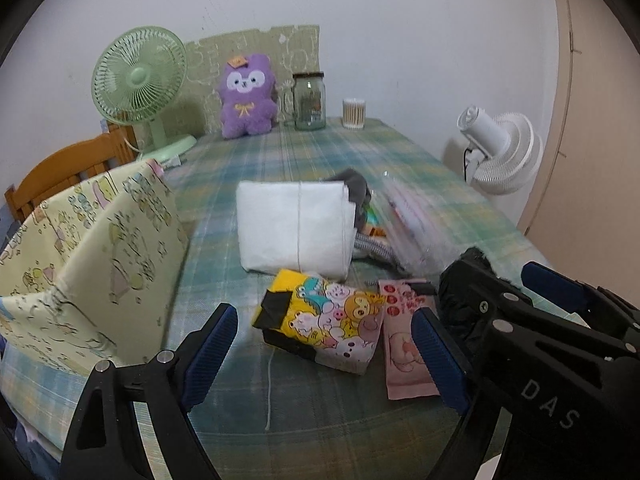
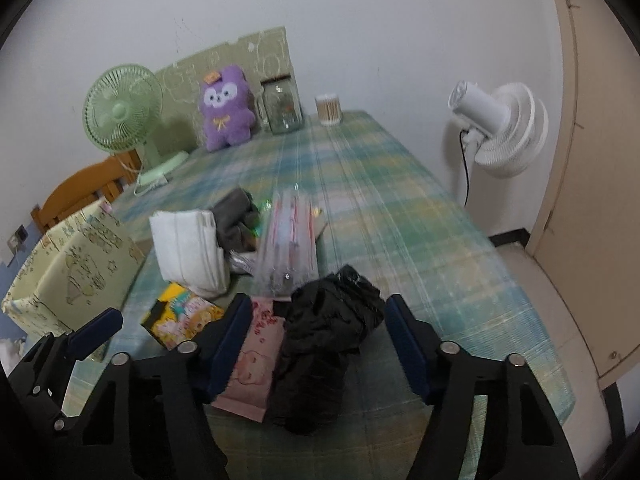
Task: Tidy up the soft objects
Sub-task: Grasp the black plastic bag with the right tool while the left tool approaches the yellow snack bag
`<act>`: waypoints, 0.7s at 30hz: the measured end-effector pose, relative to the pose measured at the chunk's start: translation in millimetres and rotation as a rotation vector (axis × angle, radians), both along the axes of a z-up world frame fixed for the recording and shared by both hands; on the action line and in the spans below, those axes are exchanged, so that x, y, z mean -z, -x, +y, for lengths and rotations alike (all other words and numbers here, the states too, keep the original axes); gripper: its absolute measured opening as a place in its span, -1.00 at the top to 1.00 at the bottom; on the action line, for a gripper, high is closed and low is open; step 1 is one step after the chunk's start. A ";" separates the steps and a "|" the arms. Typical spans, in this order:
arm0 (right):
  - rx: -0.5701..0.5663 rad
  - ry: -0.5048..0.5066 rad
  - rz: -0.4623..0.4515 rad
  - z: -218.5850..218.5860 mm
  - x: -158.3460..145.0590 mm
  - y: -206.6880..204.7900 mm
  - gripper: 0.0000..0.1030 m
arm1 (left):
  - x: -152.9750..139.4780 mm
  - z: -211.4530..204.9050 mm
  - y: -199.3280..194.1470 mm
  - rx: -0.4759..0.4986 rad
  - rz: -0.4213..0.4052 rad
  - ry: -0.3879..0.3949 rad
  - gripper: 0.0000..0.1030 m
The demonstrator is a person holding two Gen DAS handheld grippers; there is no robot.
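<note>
Jaws wide apart on both sides, nothing gripped. Our right gripper [image 2: 316,344] straddles the crumpled black garment [image 2: 320,352] lying on the plaid surface [image 2: 400,220], beside the pink pouch [image 2: 252,372]. Our left gripper [image 1: 324,356] frames the yellow cartoon pack [image 1: 324,320]. We judge the garment light, limp and likely slippery, so we'd pinch its thick bunched middle, not a loose edge. The fabric storage bin [image 1: 80,248] stands open at the left.

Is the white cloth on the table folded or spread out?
Folded. The white cloth lies as a thick rectangular bundle with stacked layer edges showing along one side, on the plaid tablecloth.
</note>
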State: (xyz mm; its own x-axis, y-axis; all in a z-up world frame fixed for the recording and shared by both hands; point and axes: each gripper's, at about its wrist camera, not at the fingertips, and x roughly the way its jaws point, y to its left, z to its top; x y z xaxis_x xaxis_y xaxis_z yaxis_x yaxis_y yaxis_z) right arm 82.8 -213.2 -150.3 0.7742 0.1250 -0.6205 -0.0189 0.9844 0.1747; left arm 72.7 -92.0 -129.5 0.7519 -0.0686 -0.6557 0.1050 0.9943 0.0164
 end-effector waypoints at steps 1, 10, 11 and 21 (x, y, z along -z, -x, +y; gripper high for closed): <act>0.000 0.002 0.014 -0.6 3.1 -2.8 -0.32 | 2.3 -1.5 -1.7 0.001 0.008 -0.004 -0.75; 0.001 -0.030 0.072 -4.5 19.7 -20.2 0.04 | 13.1 -7.4 -12.5 0.003 0.041 -0.033 -0.74; 0.002 -0.037 0.071 -5.3 19.2 -20.6 0.08 | 12.4 -6.3 -13.7 0.003 0.044 -0.032 -0.74; -0.005 -0.017 0.037 5.2 7.7 -21.6 0.13 | 12.9 4.5 -25.3 -0.003 0.054 0.007 -0.74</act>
State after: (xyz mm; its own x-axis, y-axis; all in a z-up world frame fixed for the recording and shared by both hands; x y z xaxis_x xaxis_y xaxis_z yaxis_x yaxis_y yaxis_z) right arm 104.4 -208.0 -158.0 0.7500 0.1394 -0.6466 -0.0170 0.9813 0.1917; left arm 98.0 -87.5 -142.4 0.7153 -0.0709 -0.6952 0.1020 0.9948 0.0035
